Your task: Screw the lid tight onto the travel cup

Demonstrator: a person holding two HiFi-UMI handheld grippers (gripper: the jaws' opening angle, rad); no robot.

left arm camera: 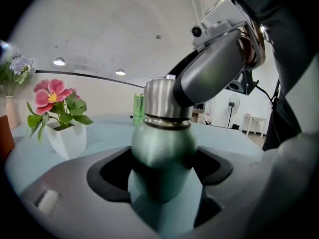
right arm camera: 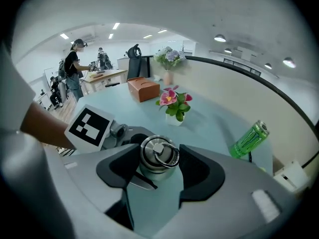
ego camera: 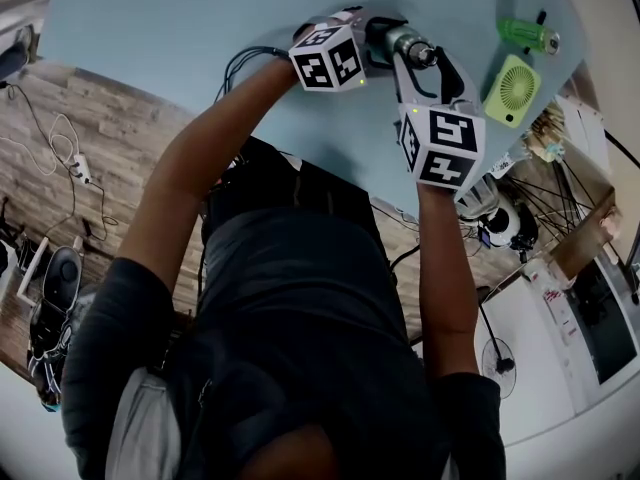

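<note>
Pale blue counter (ego camera: 180,28) below: my left claw (left arm camera: 162,171) clamps the green cup (left arm camera: 163,138), and my right claw (right arm camera: 159,166) is clenched around its steel lid (right arm camera: 158,152).

Cup (left arm camera: 164,143): on your bench (ego camera: 180,28), in your left gripper (left arm camera: 163,178)
Lid (right arm camera: 159,153): on the cup, in your right gripper (right arm camera: 158,169)
Fan (ego camera: 512,90): right of them
</note>
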